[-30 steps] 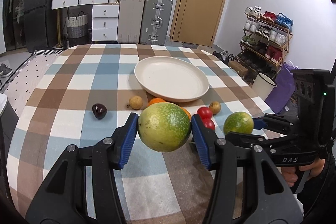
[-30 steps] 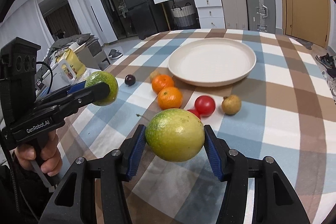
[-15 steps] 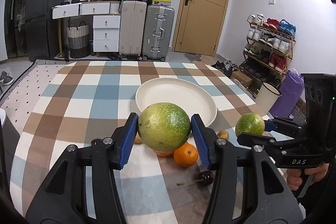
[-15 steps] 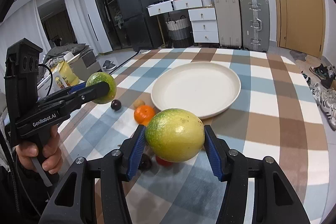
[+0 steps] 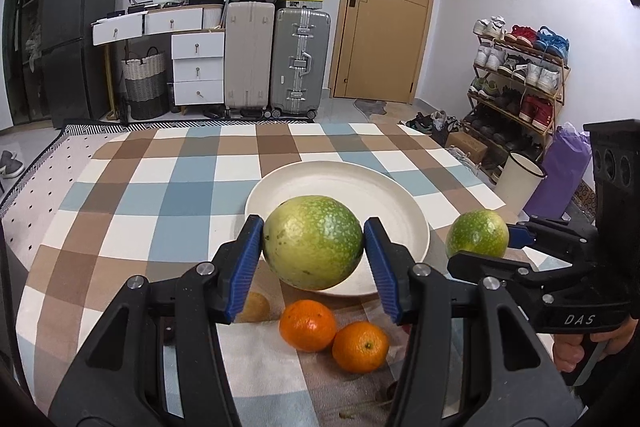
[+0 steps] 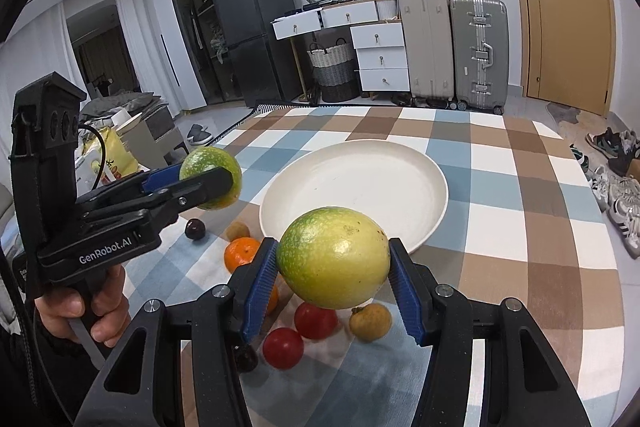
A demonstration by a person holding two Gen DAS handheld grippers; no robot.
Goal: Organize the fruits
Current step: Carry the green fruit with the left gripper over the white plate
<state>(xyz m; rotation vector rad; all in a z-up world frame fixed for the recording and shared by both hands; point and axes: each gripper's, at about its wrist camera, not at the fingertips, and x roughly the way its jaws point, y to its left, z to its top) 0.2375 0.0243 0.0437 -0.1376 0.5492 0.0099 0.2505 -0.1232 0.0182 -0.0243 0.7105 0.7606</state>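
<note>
My left gripper (image 5: pixel 314 245) is shut on a green speckled fruit (image 5: pixel 313 242) and holds it above the near rim of the empty white plate (image 5: pixel 360 187). My right gripper (image 6: pixel 333 259) is shut on a green-yellow fruit (image 6: pixel 334 257), held above the table just before the plate (image 6: pixel 360 183). Each gripper shows in the other's view: the right one (image 5: pixel 478 234) at the plate's right, the left one (image 6: pixel 211 177) at its left. Two oranges (image 5: pixel 307 325) (image 5: pixel 360 346), two red tomatoes (image 6: pixel 283 347) (image 6: pixel 315 321) and small brown fruits (image 6: pixel 370 321) lie on the checked cloth.
A dark cherry (image 6: pixel 195 228) lies left of the plate and another (image 6: pixel 246 358) lies near my right fingers. The table's far edge is behind the plate. Suitcases (image 5: pixel 300 61), drawers and a shoe rack (image 5: pixel 520 75) stand beyond the table.
Both grippers have risen and moved forward toward the plate with their fruits. The loose fruits now lie lower in both views.
</note>
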